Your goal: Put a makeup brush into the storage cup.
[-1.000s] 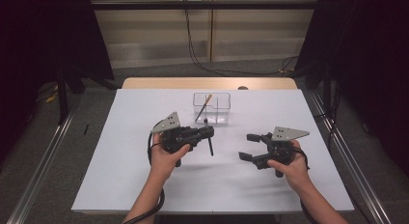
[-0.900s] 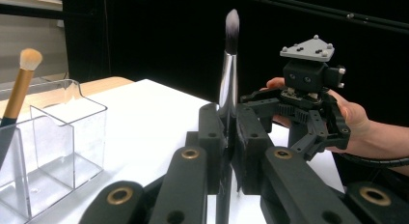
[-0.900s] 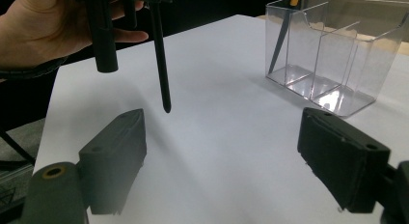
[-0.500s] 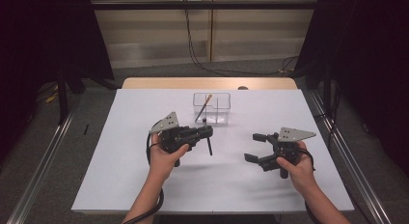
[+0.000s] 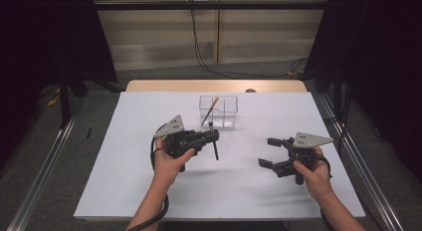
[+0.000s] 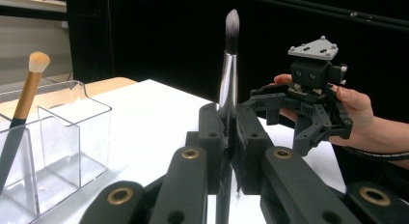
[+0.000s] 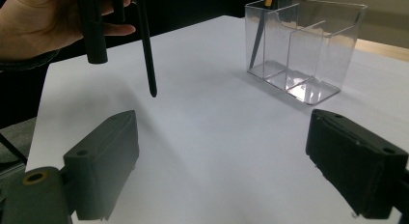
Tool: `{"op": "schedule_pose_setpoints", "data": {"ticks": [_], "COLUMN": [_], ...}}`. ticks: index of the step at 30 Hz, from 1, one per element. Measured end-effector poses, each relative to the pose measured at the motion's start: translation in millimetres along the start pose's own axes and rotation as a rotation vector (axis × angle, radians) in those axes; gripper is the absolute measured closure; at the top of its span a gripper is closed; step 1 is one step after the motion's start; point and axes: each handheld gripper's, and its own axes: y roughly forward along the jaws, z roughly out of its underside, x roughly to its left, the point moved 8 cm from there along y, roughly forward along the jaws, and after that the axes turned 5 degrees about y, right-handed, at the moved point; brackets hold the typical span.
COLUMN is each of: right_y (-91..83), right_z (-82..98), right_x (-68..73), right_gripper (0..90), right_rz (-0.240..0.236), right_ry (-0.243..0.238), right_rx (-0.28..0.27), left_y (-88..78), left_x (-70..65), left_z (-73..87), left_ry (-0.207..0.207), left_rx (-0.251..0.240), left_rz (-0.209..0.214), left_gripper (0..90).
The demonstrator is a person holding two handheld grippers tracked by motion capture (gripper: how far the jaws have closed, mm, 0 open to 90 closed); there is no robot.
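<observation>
My left gripper (image 5: 215, 136) is shut on a makeup brush (image 5: 215, 149) and holds it upright above the white table. The brush (image 6: 228, 74) has a silver ferrule and dark bristles on top, and its black handle (image 7: 147, 55) hangs down clear of the table. My right gripper (image 5: 267, 152) is open off to the right with nothing between its jaws, which have just been opening. The left gripper view shows it (image 6: 282, 118) beyond the brush. A clear two-part organizer (image 5: 230, 111) stands behind the left gripper, with a tan-tipped brush (image 5: 211, 111) leaning in its left compartment.
White sheet (image 5: 124, 181) covers the table, with a wooden strip (image 5: 149, 85) at the far edge. Metal rails (image 5: 50, 161) run along both sides. The organizer's right compartment (image 7: 318, 64) holds nothing.
My right gripper has drifted a little to the right, away from the brush, and its jaws stand slightly wider. The left gripper and its brush have stayed put.
</observation>
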Motion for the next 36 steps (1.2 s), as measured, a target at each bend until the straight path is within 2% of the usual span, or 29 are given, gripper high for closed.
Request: {"op": "schedule_pose_setpoints", "data": {"ticks": [36], "right_y": [-25.5], "right_z": [7.9], "right_x": [-10.5], "right_gripper": [11.2], "right_rz": [0.036], "right_ry": [0.002], "right_rx": [-0.017], "left_y": [-7.2], "left_x": [7.3], "left_z": [-1.2], "left_ry": [0.007], "left_rx": [0.011], "left_rz": [-0.029], "left_gripper": [83.6]}}
